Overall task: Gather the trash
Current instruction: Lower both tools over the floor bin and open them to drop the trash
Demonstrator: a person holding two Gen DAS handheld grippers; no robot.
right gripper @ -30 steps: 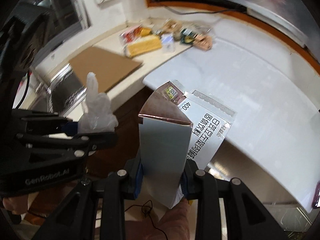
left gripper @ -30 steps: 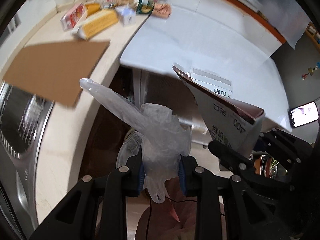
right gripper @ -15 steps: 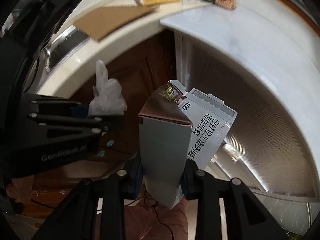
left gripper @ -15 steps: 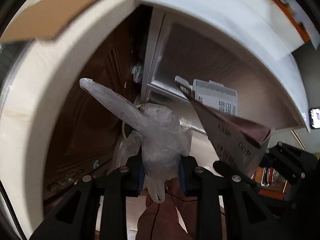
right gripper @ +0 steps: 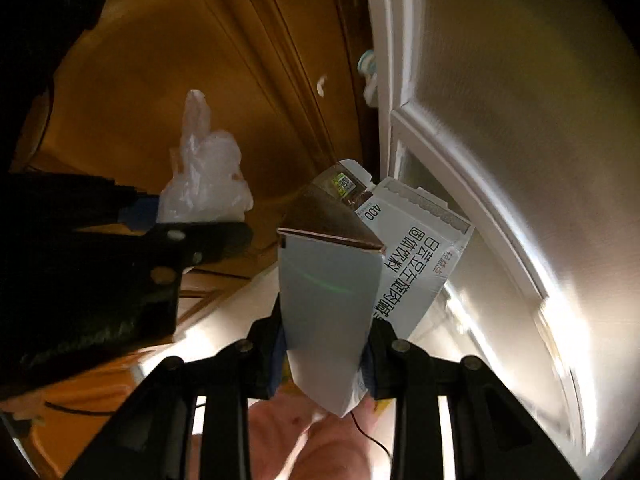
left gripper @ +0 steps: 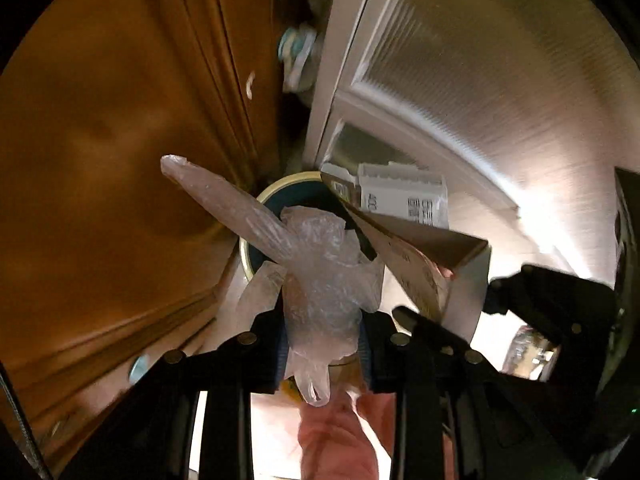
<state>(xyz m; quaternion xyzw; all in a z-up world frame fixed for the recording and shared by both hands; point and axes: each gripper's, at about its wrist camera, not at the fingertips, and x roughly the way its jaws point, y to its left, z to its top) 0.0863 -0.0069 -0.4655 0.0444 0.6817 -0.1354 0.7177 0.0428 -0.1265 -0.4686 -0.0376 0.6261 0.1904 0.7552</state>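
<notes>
My left gripper point(left gripper: 323, 344) is shut on a crumpled clear plastic bag point(left gripper: 320, 276), which sticks up and out to the left. Below it sits a round bin point(left gripper: 256, 208) with a pale rim and dark inside, partly hidden by the bag. My right gripper point(right gripper: 326, 354) is shut on a flattened grey-white carton point(right gripper: 332, 304) with printed text. That carton point(left gripper: 408, 248) hangs just right of the bin in the left wrist view. In the right wrist view the left gripper point(right gripper: 200, 220) and its bag point(right gripper: 204, 176) are close on the left.
A brown wooden cabinet door point(left gripper: 120, 140) fills the left. A white ribbed panel point(left gripper: 480, 80) curves along the right. A dark gap between them holds a small pale object point(left gripper: 298, 56). The floor below is pale; a person's hand point(right gripper: 320, 440) shows under the fingers.
Both grippers have sunk from above the countertop to low in front of the cabinets. The counter and its items left view; the round bin came into view. Both grips are unchanged.
</notes>
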